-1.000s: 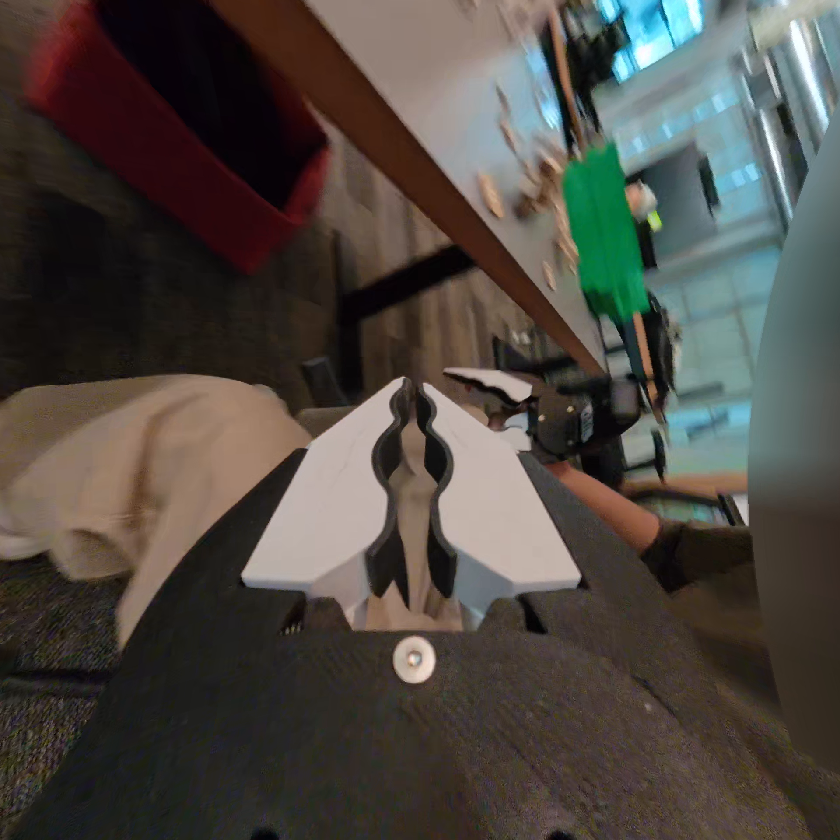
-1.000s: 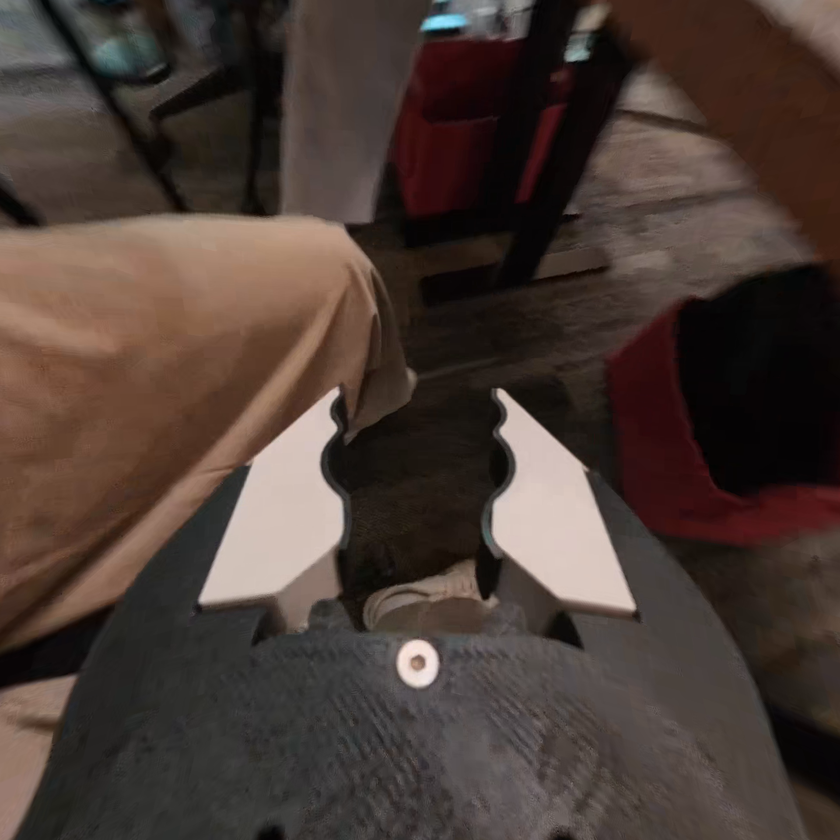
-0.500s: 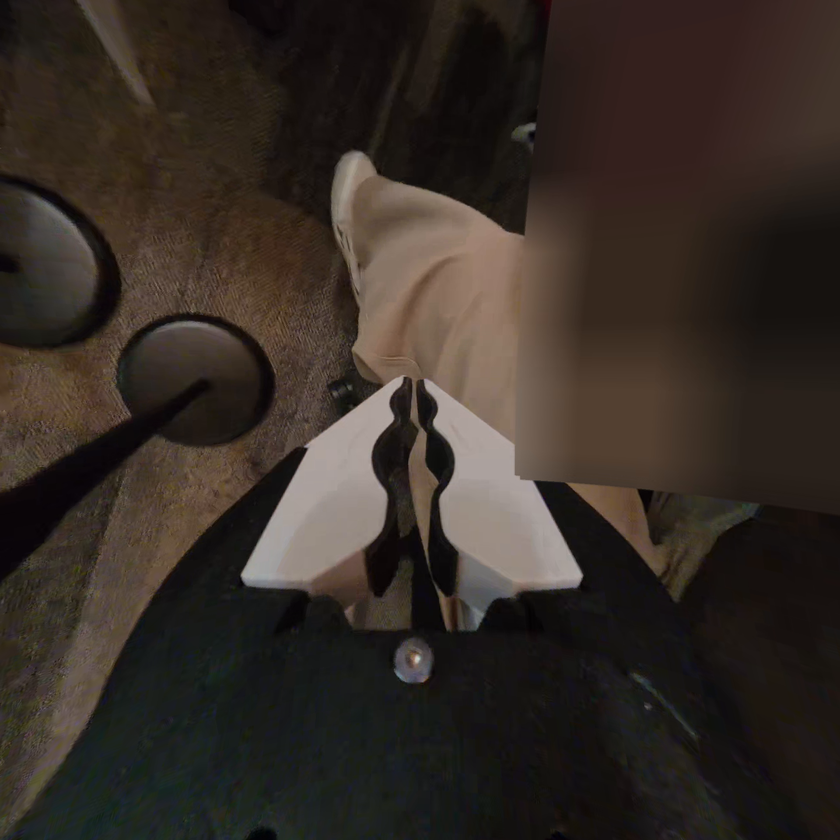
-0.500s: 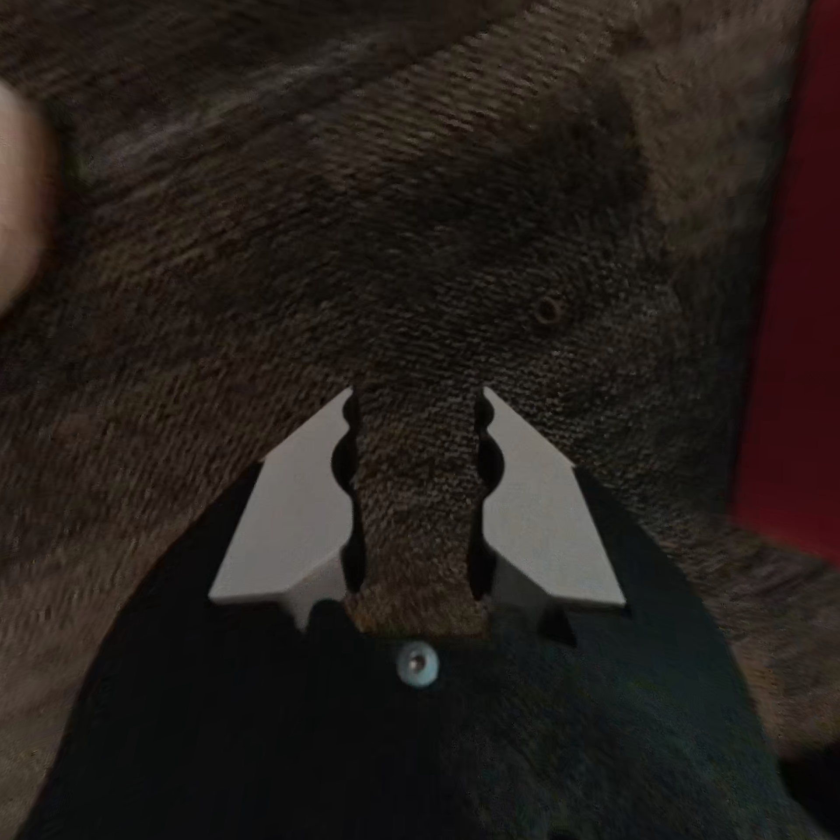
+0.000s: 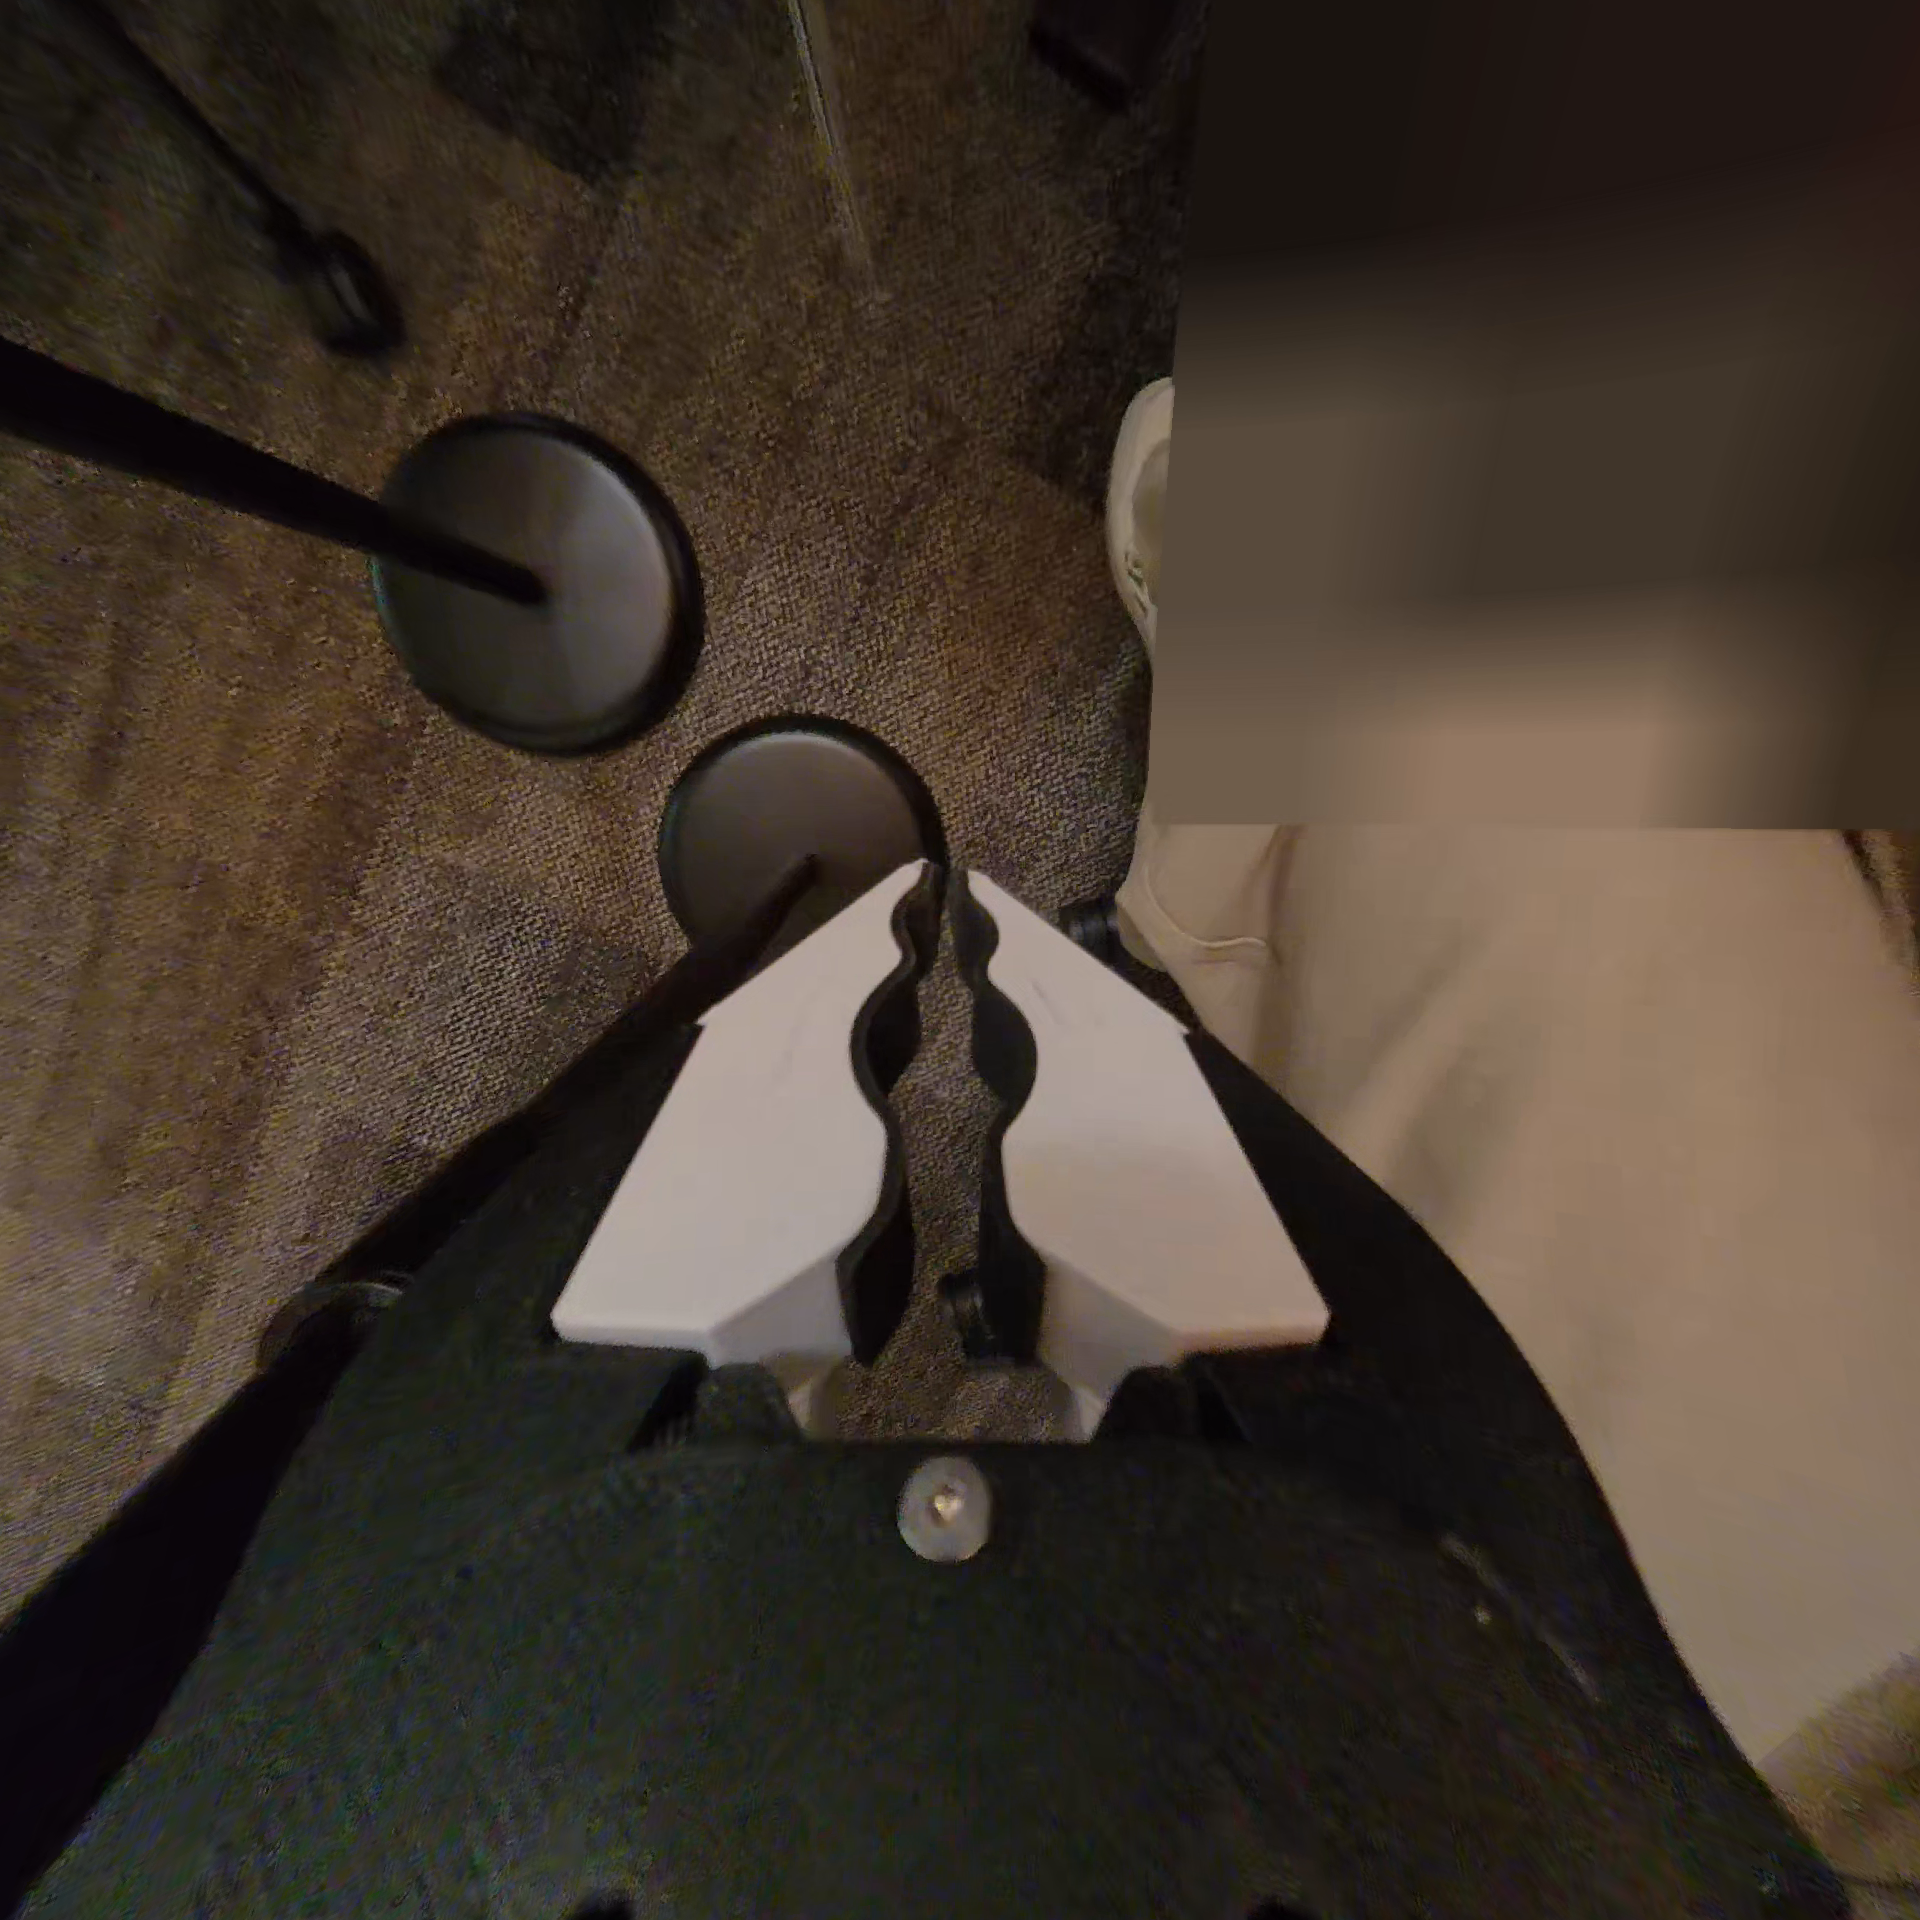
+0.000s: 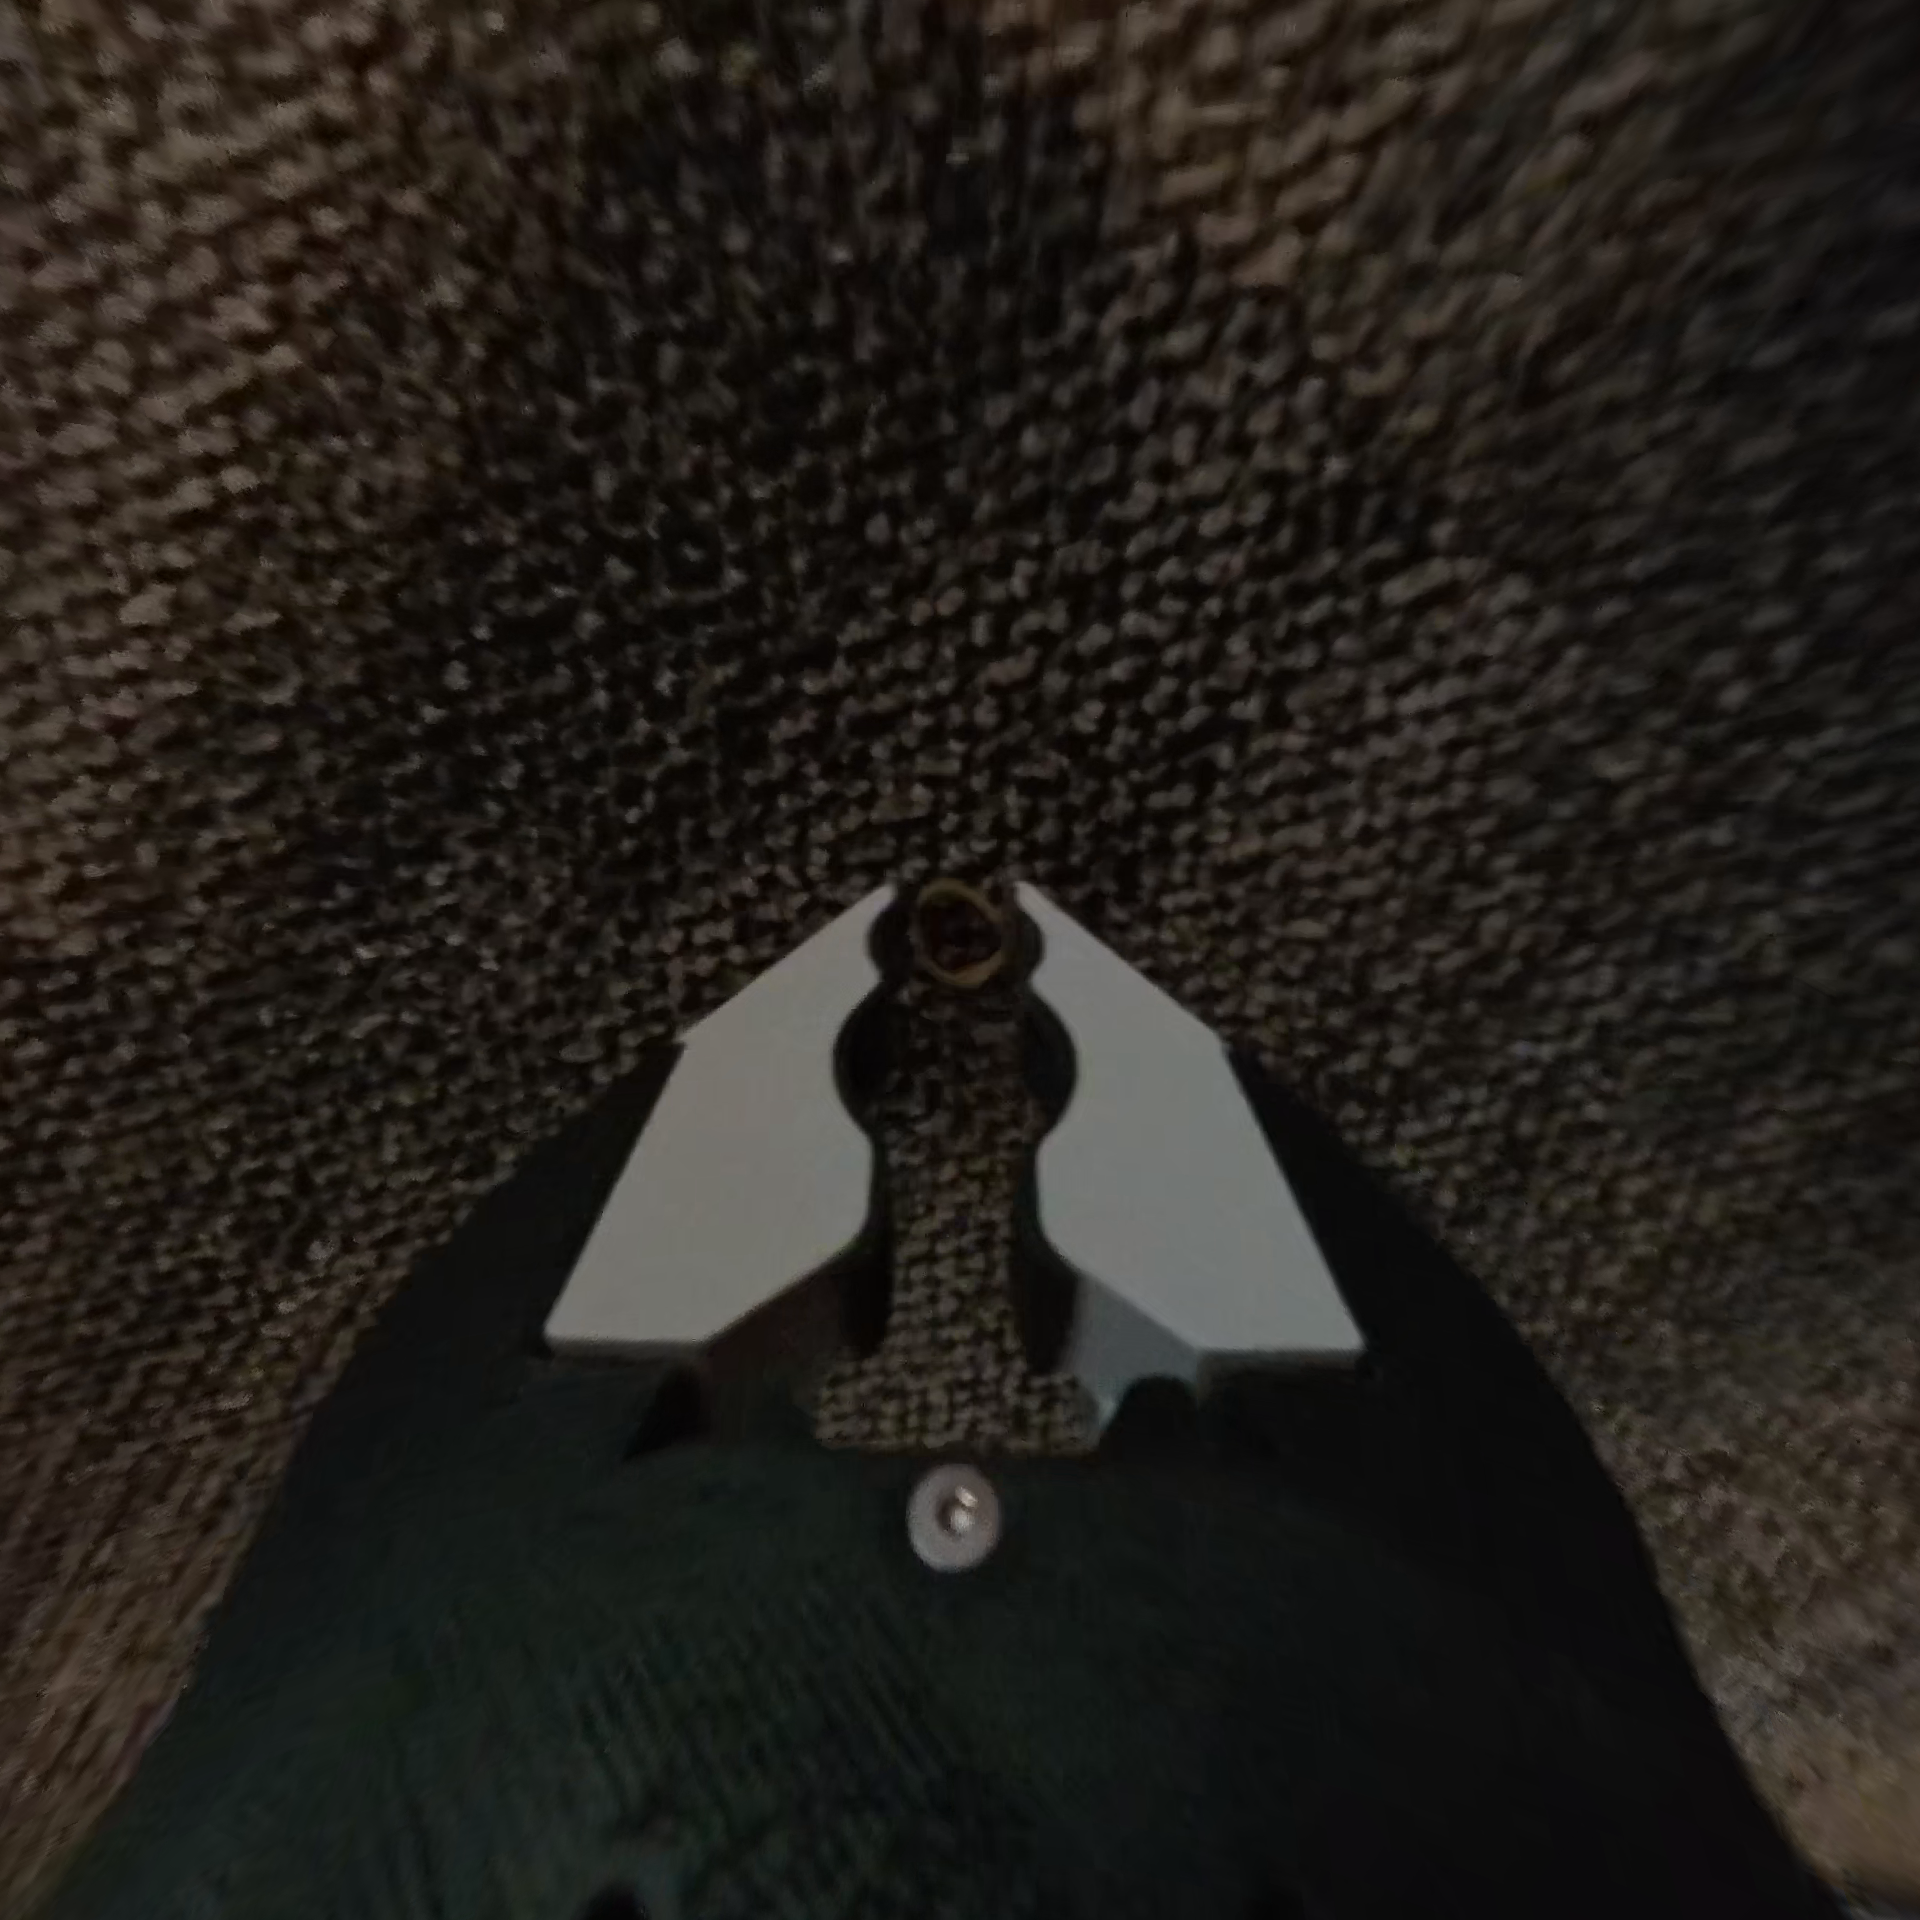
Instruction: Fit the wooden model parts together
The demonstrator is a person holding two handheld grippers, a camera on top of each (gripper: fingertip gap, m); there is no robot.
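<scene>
The left gripper (image 5: 940, 883), with white wedge-shaped fingers (image 5: 748, 1143) edged in wavy black pads, is almost closed: the tips nearly meet, a thin gap runs down between the pads, and nothing sits in it. It points down at mottled brown-grey carpet (image 5: 260, 987). Just past its tips lies a round dark metal base plate (image 5: 790, 800) with a thin black pole rising from it, and a second, larger round base plate (image 5: 530, 582) with its own pole lies farther left. To the right are a person's beige trouser leg (image 5: 1507, 1195) and a pale shoe (image 5: 1138, 520) on the carpet.

The right gripper (image 6: 956, 914), of the same build, is close above the same kind of carpet (image 6: 935, 468). Its jaws are partly closed around a small brown ring-shaped wooden piece (image 6: 954, 933) that lies between the fingertips on the carpet. Whether the pads actually press on it cannot be told; the view is dim and slightly blurred.
</scene>
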